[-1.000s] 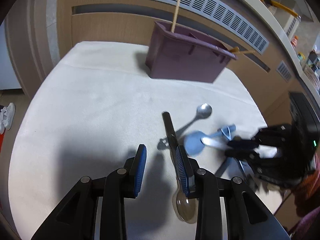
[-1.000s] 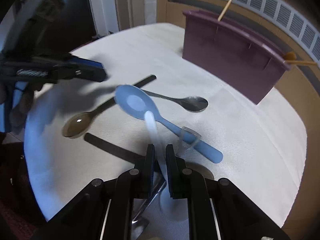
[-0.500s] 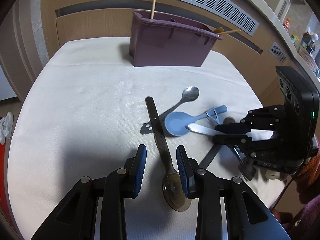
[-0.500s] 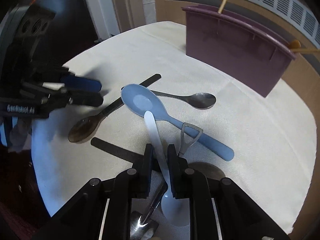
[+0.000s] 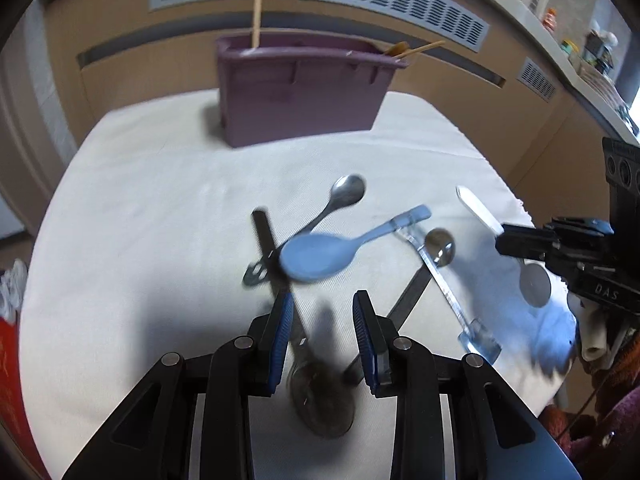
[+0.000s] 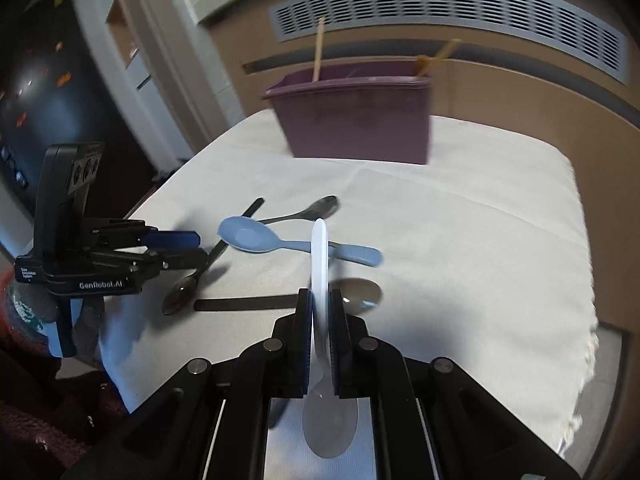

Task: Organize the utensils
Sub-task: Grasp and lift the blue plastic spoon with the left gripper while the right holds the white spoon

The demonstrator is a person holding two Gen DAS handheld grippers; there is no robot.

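Above the counter [image 6: 460, 240], the right tool [image 6: 320, 300] is closing on the white spoon [image 6: 320, 256], lifted clear, while the left tool [image 5: 322, 316] hangs apart over the brown spoon [image 5: 322, 404]; next, I think, carry it into the purple bin [image 6: 360, 120].

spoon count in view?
5: white spoon in the closing right gripper; on the cloth, blue spoon, steel spoon, brown spoon under the left gripper, clear-bowled spoon. The shiny utensil beside it may be a sixth.
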